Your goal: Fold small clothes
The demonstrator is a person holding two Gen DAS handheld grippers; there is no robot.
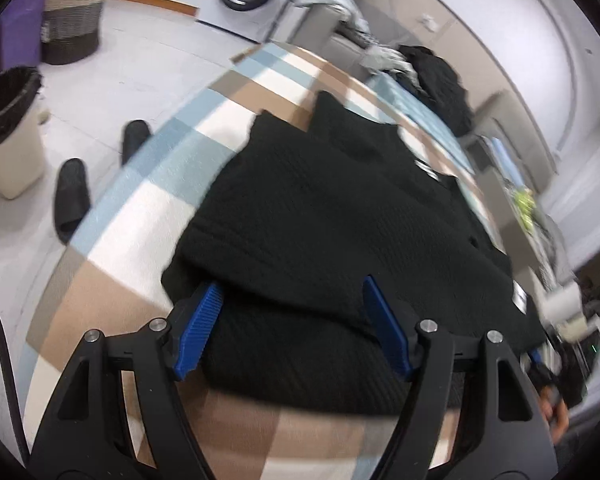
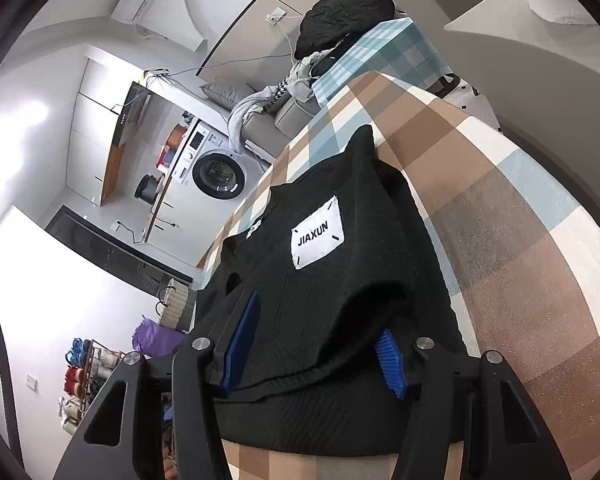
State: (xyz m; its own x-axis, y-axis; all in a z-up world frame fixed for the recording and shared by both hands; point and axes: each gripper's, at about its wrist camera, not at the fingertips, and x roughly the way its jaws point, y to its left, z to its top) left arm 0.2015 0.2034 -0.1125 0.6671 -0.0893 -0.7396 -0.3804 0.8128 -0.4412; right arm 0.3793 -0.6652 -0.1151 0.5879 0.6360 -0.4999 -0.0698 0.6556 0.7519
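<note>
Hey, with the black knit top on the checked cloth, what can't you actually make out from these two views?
- Left wrist view: black knit top is motion-blurred; its small white tag is unreadable.
- Both views: the top's near hem, hidden behind the left claw and right claw.
- Whether either claw's pads pinch fabric: folds cover them.
- Right wrist view: the sleeves, folded out of sight.

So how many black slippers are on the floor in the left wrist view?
2. One slipper lies near the bin; the other slipper sits further back, by the checked cloth's edge. More could be hidden behind it.
</note>
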